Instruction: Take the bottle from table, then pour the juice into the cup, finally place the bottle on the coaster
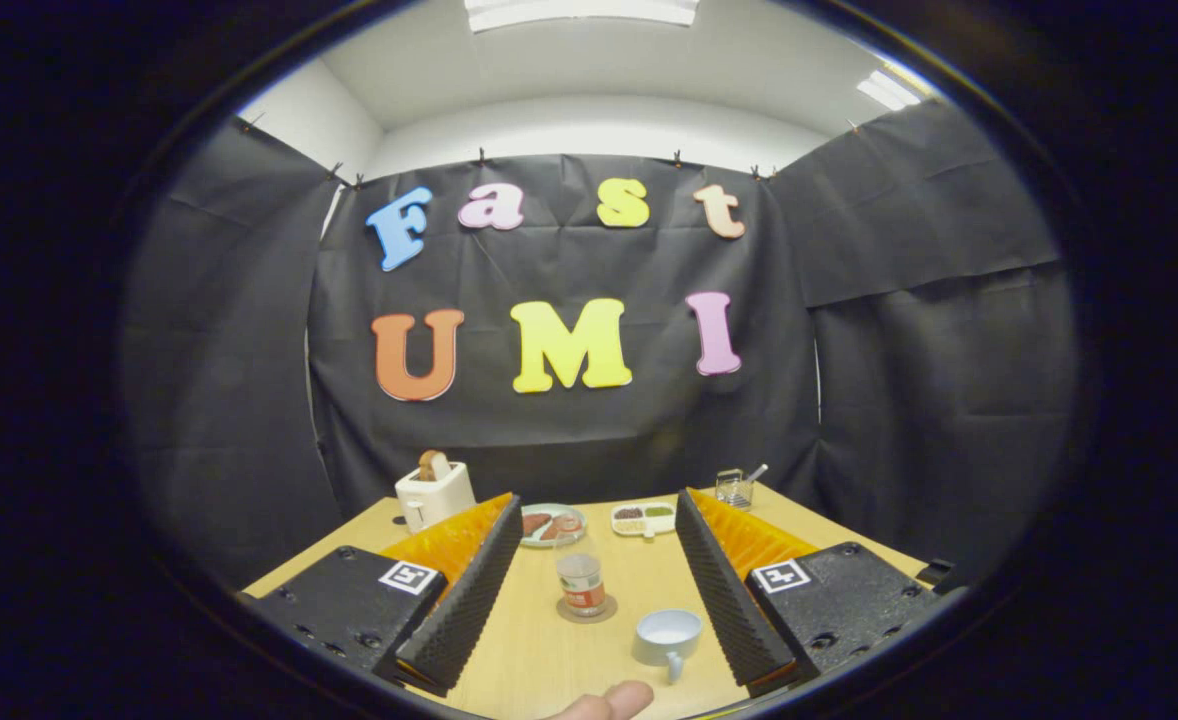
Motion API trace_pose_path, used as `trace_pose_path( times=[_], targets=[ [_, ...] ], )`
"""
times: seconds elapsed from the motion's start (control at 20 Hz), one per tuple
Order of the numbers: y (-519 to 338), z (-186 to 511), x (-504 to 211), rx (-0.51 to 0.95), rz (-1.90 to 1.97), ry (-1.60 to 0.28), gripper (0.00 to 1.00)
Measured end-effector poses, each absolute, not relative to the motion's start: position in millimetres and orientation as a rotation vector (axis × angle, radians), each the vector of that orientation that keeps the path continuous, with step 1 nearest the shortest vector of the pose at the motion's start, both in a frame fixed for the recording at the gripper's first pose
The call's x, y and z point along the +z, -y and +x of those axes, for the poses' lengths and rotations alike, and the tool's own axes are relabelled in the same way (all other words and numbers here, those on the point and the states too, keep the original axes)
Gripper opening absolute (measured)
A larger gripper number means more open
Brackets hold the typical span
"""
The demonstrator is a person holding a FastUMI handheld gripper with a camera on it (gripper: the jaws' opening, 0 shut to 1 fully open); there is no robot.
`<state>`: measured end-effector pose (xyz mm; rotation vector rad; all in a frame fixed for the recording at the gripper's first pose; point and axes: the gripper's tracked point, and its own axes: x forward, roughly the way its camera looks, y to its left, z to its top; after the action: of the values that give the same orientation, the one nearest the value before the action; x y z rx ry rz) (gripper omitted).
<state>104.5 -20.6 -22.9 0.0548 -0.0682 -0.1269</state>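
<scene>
Table [539, 655] with coaster [586, 611], cup [667, 637], toaster [434, 495]

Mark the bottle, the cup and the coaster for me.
bottle [580, 582]: gripper view, its label.
cup [667, 634]: gripper view, its rim.
coaster [589, 614]: gripper view, edge under the bottle.

Bottle [581, 580] stood upright on a round brown coaster [586, 610], mid-table, between the fingers of the gripper [597, 510], which were spread wide and touched nothing. Clear bottle, reddish label, pale cap. Cup [667, 636] sat just beside the coaster, nearer the camera, upright, pale blue, handle pointing toward the camera.
</scene>
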Motion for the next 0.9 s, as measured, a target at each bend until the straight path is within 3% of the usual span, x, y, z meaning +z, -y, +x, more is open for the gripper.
trace_pose_path(
  times=[0.9],
  targets=[
    [18.1,113.8,-59.5,-0.11,0.068,-0.011,0.99]
  ],
)
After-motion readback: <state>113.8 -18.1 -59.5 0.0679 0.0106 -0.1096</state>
